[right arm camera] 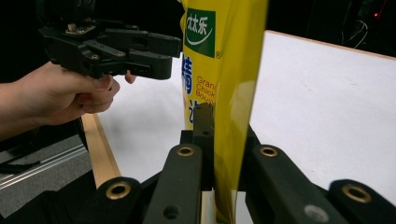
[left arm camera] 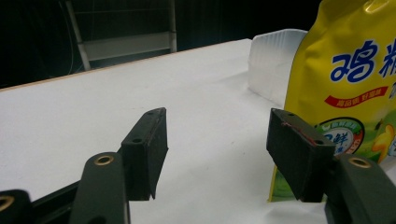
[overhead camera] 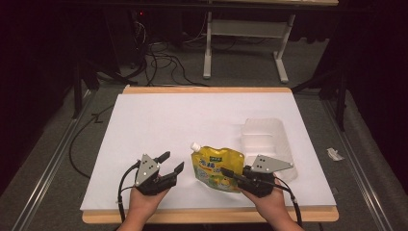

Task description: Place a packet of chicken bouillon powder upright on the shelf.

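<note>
R tool (right arm camera: 219, 154) pinching yellow pouch (overhead camera: 215, 168), label reads "Grand Chick…"; L tool (overhead camera: 172, 162) spread.

Lying centre frame: wood-edged table (overhead camera: 207, 90), white sheet (overhead camera: 192, 120) covering; bearing clear plastic tray (overhead camera: 267, 139) right of centre.

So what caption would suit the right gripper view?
Right tongs pinch a yellow seasoning pouch upright; left tongs hover open beside it.
</note>
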